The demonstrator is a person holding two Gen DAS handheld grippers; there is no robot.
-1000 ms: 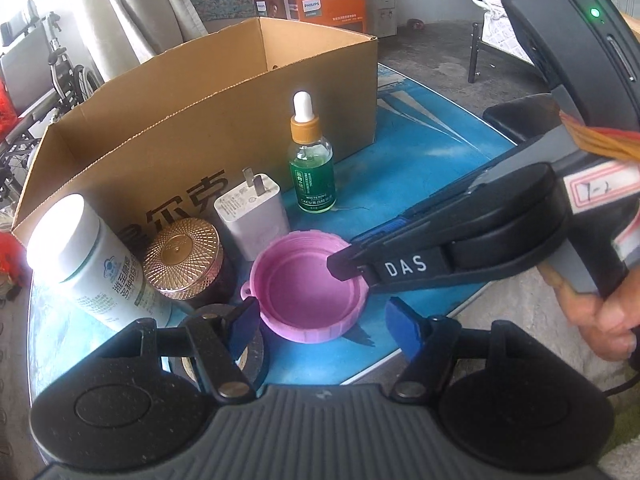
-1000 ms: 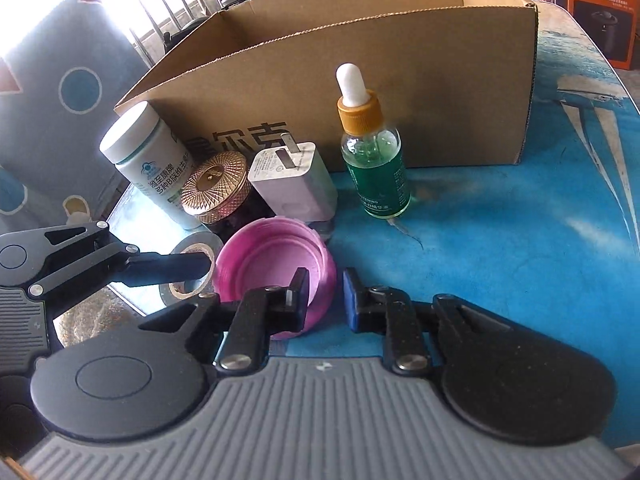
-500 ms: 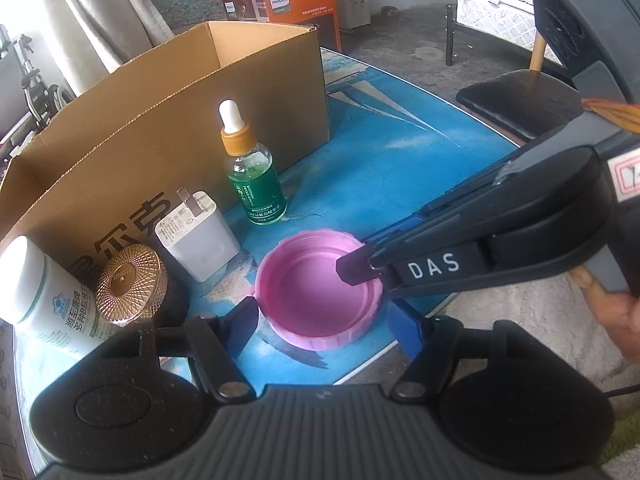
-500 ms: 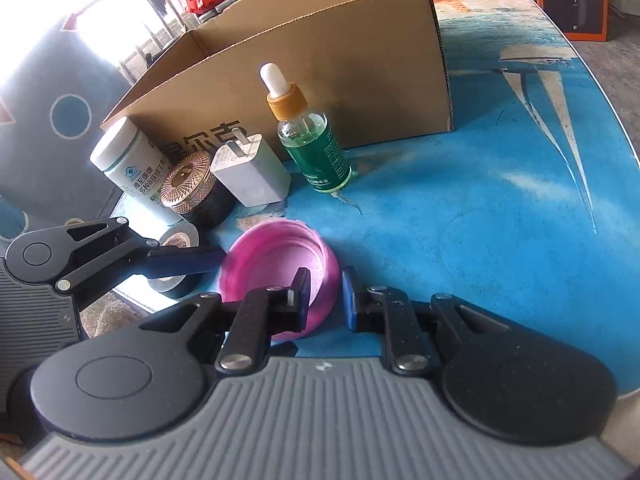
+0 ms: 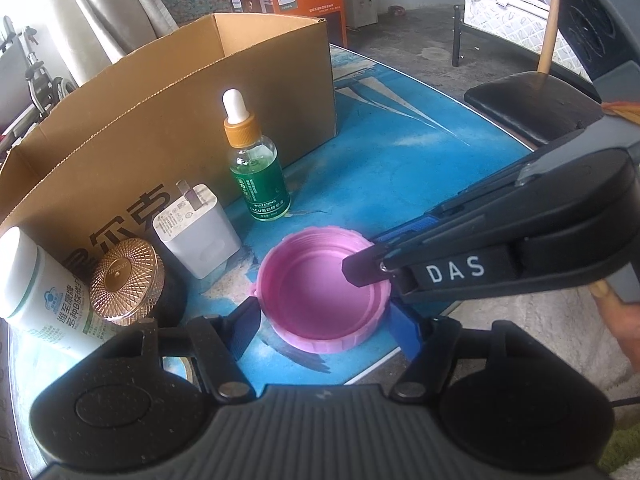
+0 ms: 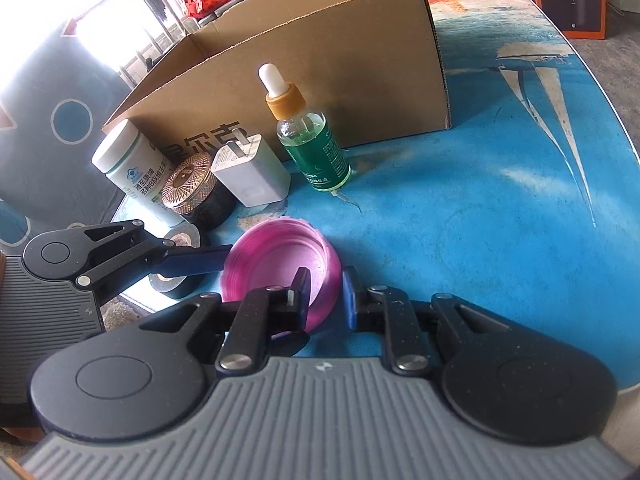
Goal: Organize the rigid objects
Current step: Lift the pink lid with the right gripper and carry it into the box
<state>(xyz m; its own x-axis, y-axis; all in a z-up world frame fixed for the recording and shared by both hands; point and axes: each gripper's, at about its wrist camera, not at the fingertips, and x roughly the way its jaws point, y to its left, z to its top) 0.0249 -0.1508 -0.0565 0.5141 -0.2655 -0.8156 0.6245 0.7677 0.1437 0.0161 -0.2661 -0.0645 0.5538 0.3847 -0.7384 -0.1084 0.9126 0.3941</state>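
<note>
The right gripper (image 6: 326, 294) pinches the pink lid's (image 6: 280, 264) rim near the table's (image 6: 460, 216) edge, left gripper (image 5: 324, 330) wide around it; next, lift it into the box (image 6: 320, 60)

one pink lid (image 5: 320, 292); one green dropper bottle (image 5: 256, 176); one white charger (image 5: 196, 232); one gold-topped jar (image 5: 128, 276); one white supplement bottle (image 5: 44, 300); one tape roll (image 6: 180, 260); one cardboard box (image 5: 160, 120); two tongs

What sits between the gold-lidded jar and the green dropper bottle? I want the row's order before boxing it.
The white charger, prongs up, stands between the gold-lidded jar and the green dropper bottle. Both wrist views show it.
</note>
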